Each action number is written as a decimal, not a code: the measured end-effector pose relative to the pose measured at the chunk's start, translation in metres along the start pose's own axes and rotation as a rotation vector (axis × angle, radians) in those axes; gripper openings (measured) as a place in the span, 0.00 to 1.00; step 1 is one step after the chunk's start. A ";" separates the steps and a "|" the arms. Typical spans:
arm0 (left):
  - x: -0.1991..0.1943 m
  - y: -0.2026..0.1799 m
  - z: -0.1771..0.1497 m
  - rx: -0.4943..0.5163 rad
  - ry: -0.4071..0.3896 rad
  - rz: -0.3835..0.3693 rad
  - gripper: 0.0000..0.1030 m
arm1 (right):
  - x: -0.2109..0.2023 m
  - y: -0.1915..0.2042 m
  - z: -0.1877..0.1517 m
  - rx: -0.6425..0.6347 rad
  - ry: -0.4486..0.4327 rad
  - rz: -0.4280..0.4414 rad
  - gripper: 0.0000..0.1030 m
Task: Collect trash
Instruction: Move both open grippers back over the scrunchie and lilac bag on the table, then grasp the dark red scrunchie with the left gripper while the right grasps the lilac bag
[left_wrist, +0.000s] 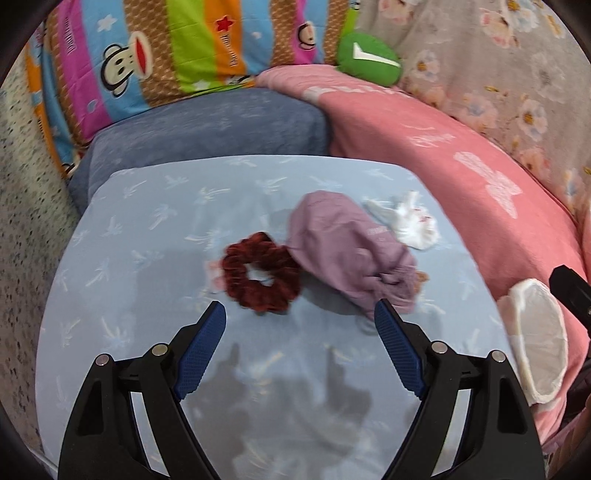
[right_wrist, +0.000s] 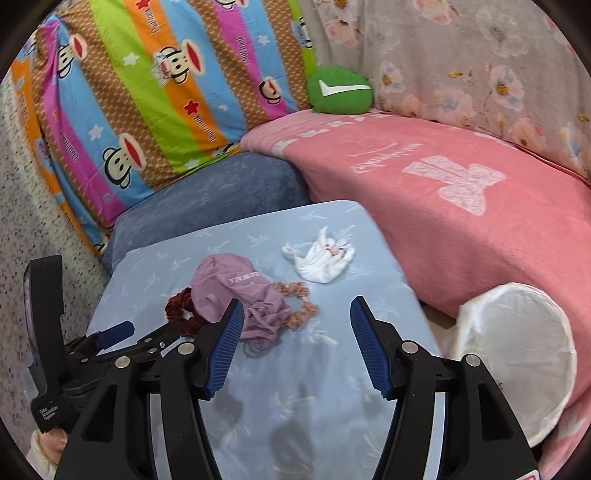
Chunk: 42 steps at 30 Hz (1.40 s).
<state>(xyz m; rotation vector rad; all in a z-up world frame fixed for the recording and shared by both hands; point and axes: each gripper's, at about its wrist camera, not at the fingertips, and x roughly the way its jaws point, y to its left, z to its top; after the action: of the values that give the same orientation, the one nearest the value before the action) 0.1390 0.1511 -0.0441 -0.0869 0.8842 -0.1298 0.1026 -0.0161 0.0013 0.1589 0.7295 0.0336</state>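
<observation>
1. A pink blanket (right_wrist: 461, 206) with a pale bow print covered the bed to the right, and a striped cartoon-monkey pillow (right_wrist: 147, 110) leaned at the back left with a floral grey cover (right_wrist: 461, 62) beside it.
2. A light blue pillow (left_wrist: 155, 236) with a pale palm print lay in front and carried all the small things; a darker blue cushion (left_wrist: 207, 125) lay behind it.
3. A white-lined trash bin (right_wrist: 517, 354) stood at the pillow's right edge, its mouth open.
4. The left hand-held gripper (left_wrist: 299, 314) hovered above the pillow with its blue-padded jaws spread wide and nothing between them; the right hand-held gripper (right_wrist: 297, 310) hovered likewise, jaws apart and gripping nothing.
5. A small green cushion (right_wrist: 340, 90) with a white tick mark sat at the back, on the far edge of the pink blanket.
6. A purple drawstring pouch (right_wrist: 236, 291) lay near the pillow's middle, just ahead of both grippers.
7. The trash, a crumpled white tissue (right_wrist: 321, 258) with red flecks, lay on the pillow beyond the pouch, toward the pink blanket and clear of both grippers.
8. A dark red scrunchie (left_wrist: 260, 275) touched the pouch's left side, and a tan scrunchie (right_wrist: 299, 306) showed from under its right side.
</observation>
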 end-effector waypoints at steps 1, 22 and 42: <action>0.004 0.006 0.001 -0.007 0.003 0.013 0.78 | 0.009 0.006 0.001 -0.006 0.005 0.009 0.59; 0.093 0.056 0.014 -0.116 0.116 0.020 0.56 | 0.167 0.040 0.003 0.010 0.161 0.033 0.59; 0.012 0.025 0.033 -0.083 -0.012 -0.050 0.15 | 0.081 0.052 0.028 -0.056 0.045 0.090 0.04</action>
<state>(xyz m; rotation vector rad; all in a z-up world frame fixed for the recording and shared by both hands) 0.1742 0.1744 -0.0355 -0.1873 0.8754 -0.1390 0.1824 0.0387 -0.0237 0.1377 0.7655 0.1432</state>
